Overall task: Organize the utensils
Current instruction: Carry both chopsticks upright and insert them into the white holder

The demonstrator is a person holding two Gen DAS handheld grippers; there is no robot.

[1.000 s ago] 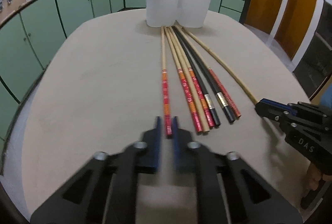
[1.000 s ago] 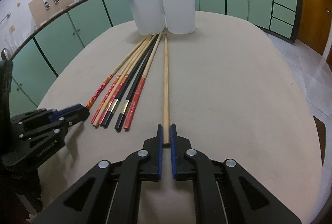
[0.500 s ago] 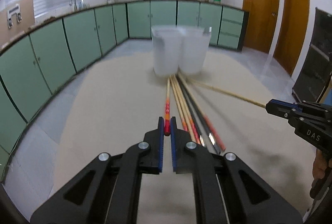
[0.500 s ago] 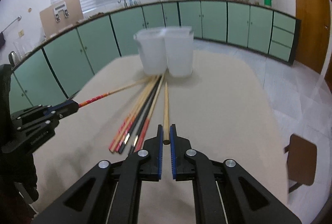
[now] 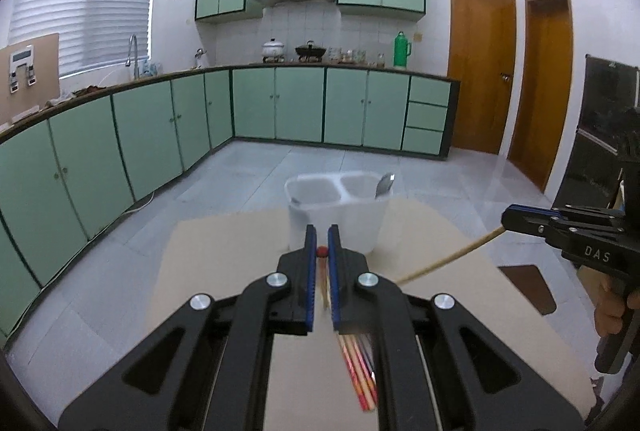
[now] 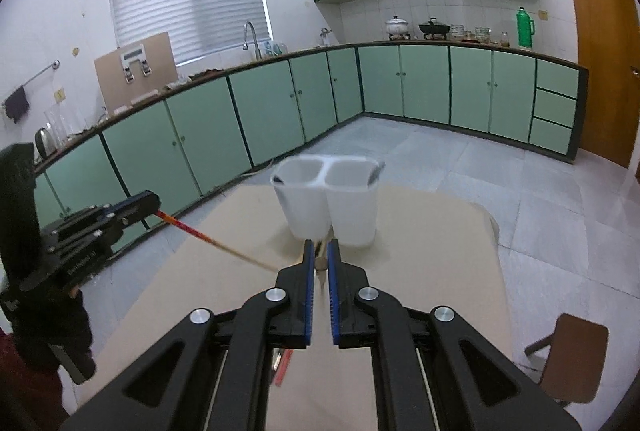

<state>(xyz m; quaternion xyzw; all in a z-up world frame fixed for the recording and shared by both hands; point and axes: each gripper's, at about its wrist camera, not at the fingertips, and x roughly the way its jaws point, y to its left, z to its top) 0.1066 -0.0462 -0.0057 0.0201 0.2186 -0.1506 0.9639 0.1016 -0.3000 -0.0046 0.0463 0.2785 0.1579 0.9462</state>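
Gripping red-ended chopstick (image 5: pixel 321 252), left gripper (image 5: pixel 321 251) now raised; right gripper (image 6: pixel 320 265) clamps lifted plain chopstick (image 6: pixel 320 264).

My left gripper (image 5: pixel 322 237) is matt black plastic with ribbed blue pads (image 5: pixel 309 271) and bright metal pivot pins; it pinches a lacquered, red-tipped chopstick (image 5: pixel 321 251). My right gripper (image 6: pixel 319 255) is built the same and holds a bare bamboo chopstick (image 6: pixel 320 263), dull and pale. The two-compartment utensil holder (image 5: pixel 338 209) looks like smooth, slightly translucent white plastic, with a shiny metal spoon (image 5: pixel 385 185) inside. The table top (image 5: pixel 224 255) is matt beige.
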